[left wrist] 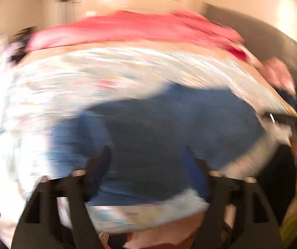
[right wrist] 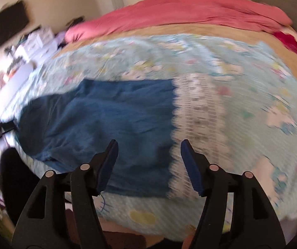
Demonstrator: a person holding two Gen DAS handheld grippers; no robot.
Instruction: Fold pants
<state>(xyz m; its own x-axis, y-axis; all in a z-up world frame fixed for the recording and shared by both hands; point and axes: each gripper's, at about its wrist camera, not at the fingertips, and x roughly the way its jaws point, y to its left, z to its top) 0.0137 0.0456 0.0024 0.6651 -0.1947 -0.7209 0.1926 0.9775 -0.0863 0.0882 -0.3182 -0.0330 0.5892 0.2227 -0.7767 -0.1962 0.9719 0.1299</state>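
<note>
1. The blue pants [right wrist: 107,128] lie flat on the bed [right wrist: 221,108], folded into a block just ahead of both tools; likely freshly laid over.
2. The right tool [right wrist: 148,148] is spread, pinching nothing; the left tool [left wrist: 146,153] likewise, above the cloth.
3. Beyond, a pink blanket [right wrist: 190,14]; nothing blocks the next fold.

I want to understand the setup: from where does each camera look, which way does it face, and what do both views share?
Left wrist: on the left gripper, facing down over the blue pants, blurred; its two open fingers show.
Right wrist: on the right gripper, facing down at the pants on the patterned bedcover; open fingers show, nothing between them.
Shared: pants, bedcover, pink blanket.
</note>
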